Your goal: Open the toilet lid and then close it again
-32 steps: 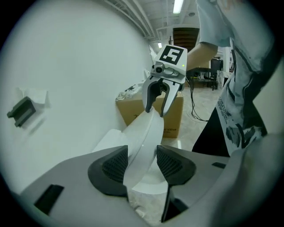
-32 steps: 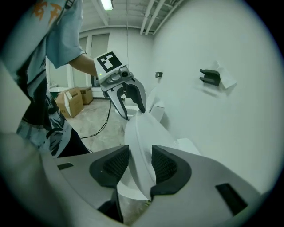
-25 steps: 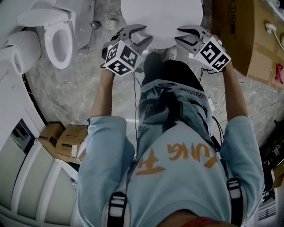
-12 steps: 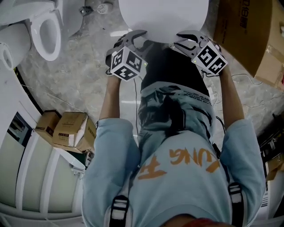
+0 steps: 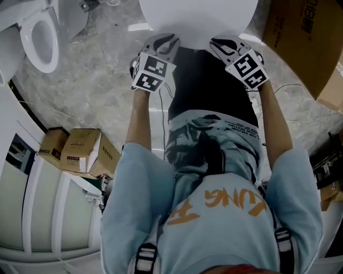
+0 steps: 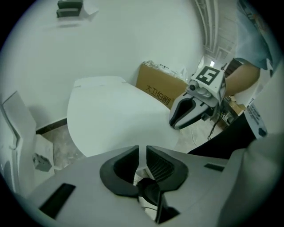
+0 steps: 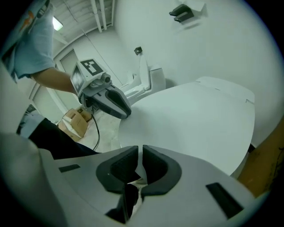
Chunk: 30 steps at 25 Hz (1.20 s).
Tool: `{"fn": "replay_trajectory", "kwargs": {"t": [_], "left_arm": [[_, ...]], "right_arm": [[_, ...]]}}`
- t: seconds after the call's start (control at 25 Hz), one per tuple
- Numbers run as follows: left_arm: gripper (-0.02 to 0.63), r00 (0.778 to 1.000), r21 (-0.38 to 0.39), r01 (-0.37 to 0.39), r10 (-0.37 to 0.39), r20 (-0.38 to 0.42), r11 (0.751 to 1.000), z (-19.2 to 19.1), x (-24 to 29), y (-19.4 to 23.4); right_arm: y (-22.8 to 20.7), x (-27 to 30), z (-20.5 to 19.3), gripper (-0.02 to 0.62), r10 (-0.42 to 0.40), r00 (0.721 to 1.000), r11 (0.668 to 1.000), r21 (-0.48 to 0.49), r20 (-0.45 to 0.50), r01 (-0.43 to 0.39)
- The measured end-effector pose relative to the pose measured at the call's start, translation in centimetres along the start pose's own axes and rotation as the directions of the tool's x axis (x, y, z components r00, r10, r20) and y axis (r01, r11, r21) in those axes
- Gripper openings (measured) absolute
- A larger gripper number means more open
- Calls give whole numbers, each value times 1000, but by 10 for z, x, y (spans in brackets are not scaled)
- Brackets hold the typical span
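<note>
The lid (image 5: 198, 16) is a broad, plain white oval, smooth and lying down flat. It sits straight ahead of both pairs of fingers, its rounded front edge just beyond their tips. The left gripper (image 5: 164, 43) is at the left part of that edge and the right gripper (image 5: 225, 44) at the right part, both tilted downward; I cannot tell whether the tips touch the rim. Both have just been closing: the left fingers (image 6: 122, 166) and the right fingers (image 7: 156, 165) stand narrow, with only a thin slit between and nothing in it. Past the lid's far end rises a white wall (image 6: 133, 40). Left of the left fingers the floor (image 5: 96, 80) lies open, with a second toilet (image 5: 37, 35) well off. Right of the right fingers a carton (image 5: 300, 37) stands near the lid's side, leaving less room there.
</note>
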<state>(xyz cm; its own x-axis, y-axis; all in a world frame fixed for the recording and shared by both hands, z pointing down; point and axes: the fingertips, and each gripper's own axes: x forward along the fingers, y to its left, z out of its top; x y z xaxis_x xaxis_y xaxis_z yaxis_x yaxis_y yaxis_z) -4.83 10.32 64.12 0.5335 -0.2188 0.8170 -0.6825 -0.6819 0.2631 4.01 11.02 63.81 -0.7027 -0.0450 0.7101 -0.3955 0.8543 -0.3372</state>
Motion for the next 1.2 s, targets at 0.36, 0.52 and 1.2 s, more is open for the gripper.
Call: {"fn": "replay_trajectory", "kwargs": {"t": [0.36, 0.52, 1.2], "left_arm": [[46, 992, -97, -72, 62, -106, 993, -38, 51, 19], [46, 986, -89, -98, 84, -142, 991, -48, 67, 22], [29, 940, -382, -100, 213, 267, 919, 110, -24, 14]], "right_arm": [[-14, 50, -43, 42, -132, 983, 990, -55, -128, 126], [-21, 61, -56, 34, -149, 979, 988, 9, -137, 152], [-33, -30, 61, 14, -262, 957, 937, 272, 124, 221]]}}
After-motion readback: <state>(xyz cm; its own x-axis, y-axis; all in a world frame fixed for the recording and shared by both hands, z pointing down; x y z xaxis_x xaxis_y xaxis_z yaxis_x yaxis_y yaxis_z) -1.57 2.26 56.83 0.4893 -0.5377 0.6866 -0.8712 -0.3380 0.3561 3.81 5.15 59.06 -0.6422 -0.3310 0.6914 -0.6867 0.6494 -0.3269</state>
